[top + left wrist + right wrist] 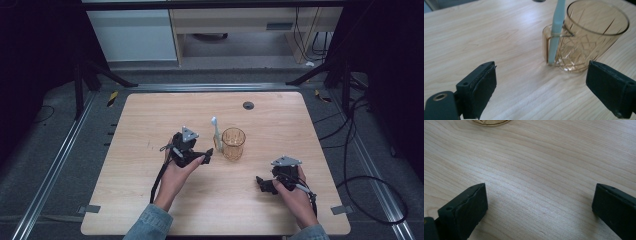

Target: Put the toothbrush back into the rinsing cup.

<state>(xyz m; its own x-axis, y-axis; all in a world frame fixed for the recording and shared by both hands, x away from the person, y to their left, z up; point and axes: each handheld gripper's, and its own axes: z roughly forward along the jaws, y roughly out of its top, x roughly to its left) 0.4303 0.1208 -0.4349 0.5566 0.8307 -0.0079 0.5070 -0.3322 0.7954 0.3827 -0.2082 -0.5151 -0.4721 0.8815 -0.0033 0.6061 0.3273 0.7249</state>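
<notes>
A pale toothbrush already stands clipped against the amber glass on the desk, both tools, left and right, spread and empty, leaving only withdrawal.

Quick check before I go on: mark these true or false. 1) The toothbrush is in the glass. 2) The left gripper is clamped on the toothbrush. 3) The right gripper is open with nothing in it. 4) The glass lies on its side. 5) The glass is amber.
1) False: the toothbrush stands against the outside of the glass.
2) False: the left gripper is open, with only bare table between its jaws.
3) True: the right gripper is open over bare wood.
4) False: it stands upright.
5) True.
</notes>
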